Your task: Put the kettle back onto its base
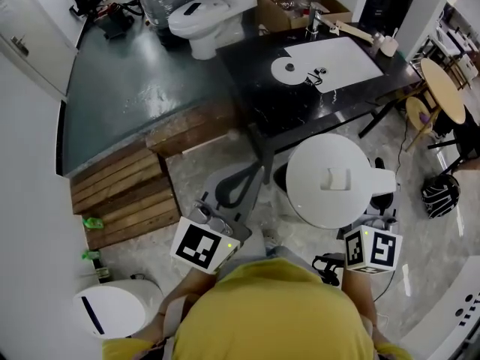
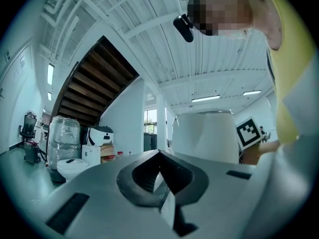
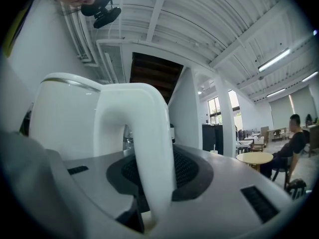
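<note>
Left gripper [image 2: 159, 156]: smooth grey plastic shells around a dark, rubbery pad recess; jaws pressed together at the tip, nothing between them.
Right gripper [image 3: 153, 185]: same grey shells, dimpled black pads; clamped on the kettle handle [image 3: 149, 128], a thick, glossy white arch.
Kettle [image 1: 332, 180]: plain white, round from above, with a flat lid and a small square lid tab; held in the air over the floor, just ahead of the right gripper, short of the counter.
Floor [image 1: 202, 156]: pale, marbled, glossy.
Steps [image 1: 124, 193]: brown wooden slats, left of the kettle.
Counter [image 1: 262, 88]: black, speckled, polished like stone.
Base [image 1: 289, 67]: flat white disc with a dark centre, lying on a white sheet [image 1: 345, 58] on the counter, well apart from the kettle.
</note>
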`<state>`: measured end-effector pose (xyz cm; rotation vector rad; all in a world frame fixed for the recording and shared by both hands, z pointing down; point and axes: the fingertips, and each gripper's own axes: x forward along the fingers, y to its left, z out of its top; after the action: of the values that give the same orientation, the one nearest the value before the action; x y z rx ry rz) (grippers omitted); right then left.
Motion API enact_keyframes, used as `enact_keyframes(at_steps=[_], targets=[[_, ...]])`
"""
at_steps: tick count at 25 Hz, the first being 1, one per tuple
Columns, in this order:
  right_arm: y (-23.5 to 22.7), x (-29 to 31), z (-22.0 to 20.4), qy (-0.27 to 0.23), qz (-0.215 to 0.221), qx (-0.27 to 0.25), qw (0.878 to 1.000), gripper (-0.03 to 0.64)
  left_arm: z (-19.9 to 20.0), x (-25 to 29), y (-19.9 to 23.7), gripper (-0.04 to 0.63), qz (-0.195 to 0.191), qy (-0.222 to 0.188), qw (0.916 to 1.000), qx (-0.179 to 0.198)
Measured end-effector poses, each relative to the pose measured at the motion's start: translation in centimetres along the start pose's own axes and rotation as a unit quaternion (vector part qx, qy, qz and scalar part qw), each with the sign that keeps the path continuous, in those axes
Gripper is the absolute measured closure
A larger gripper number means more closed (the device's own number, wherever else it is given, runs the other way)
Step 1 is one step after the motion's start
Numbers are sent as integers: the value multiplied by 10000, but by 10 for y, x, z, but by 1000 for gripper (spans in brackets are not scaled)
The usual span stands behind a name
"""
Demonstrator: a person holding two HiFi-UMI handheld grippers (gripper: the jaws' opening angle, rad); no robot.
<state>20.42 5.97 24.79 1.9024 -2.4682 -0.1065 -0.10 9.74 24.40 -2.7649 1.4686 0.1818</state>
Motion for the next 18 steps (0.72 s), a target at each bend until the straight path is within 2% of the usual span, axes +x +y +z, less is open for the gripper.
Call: enact_keyframes(at_steps=[5, 9, 18], targets=[[-2, 32, -4, -2, 36, 45, 10000, 502, -12, 24, 24, 592, -15, 108, 9998, 160], [-4, 62, -4, -30, -34, 26, 10000, 502, -8, 51, 43, 592, -123, 43, 9999, 14], [-13, 145, -1, -201, -302, 85, 9993, 502, -7, 118, 102, 592, -468, -47, 9989, 16]])
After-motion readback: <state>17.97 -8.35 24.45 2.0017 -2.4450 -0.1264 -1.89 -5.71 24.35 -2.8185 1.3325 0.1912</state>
